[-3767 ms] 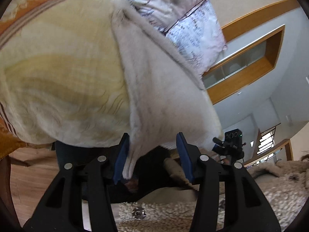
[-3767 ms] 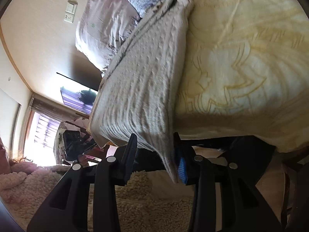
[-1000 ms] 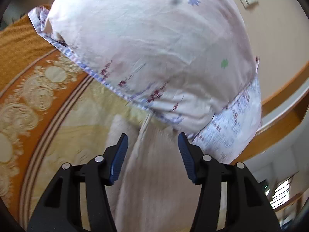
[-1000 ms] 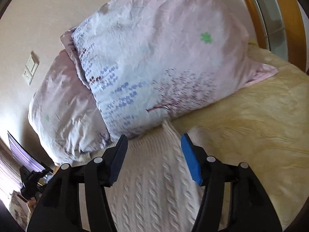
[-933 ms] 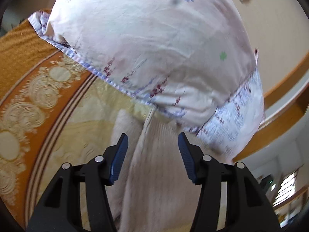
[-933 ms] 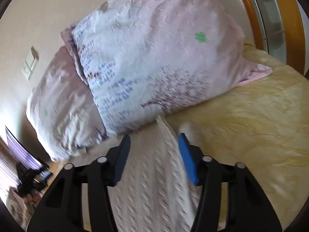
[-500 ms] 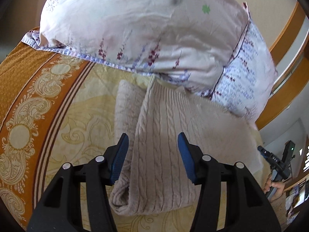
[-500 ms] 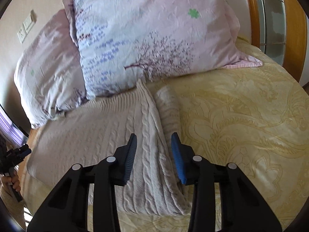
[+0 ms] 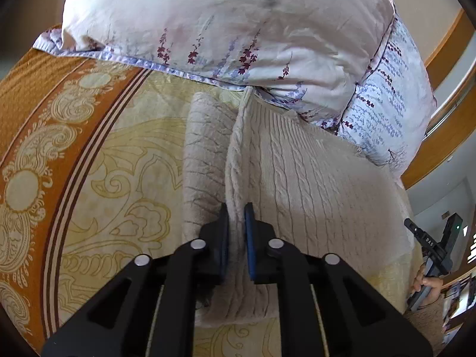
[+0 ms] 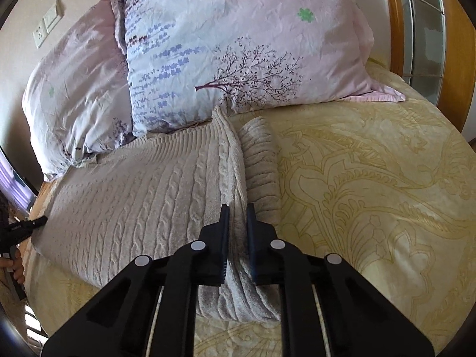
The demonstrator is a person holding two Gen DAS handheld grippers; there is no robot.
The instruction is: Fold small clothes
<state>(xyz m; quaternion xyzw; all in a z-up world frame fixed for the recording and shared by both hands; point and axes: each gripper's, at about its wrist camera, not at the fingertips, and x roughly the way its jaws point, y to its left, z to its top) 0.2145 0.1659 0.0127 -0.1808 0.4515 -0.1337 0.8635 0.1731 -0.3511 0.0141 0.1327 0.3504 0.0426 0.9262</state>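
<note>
A cream cable-knit sweater lies flat on the bed, its top against the pillows. In the left wrist view a sleeve lies folded along its left side. My left gripper is closing, and its pads pinch the raised fold at that left edge. The right wrist view shows the same sweater with the other sleeve folded along its right side. Here my right gripper is also closing, pads pressed on the raised fold at the right edge.
Two floral pillows lean at the head of the bed behind the sweater. A yellow patterned bedspread with an orange border spreads around it. A wooden frame rises at the far right. A hand shows at the sweater's far side.
Both grippers came down from near the pillows onto the sweater's side edges. Their jaws went from wide apart to pinched on the knit folds.
</note>
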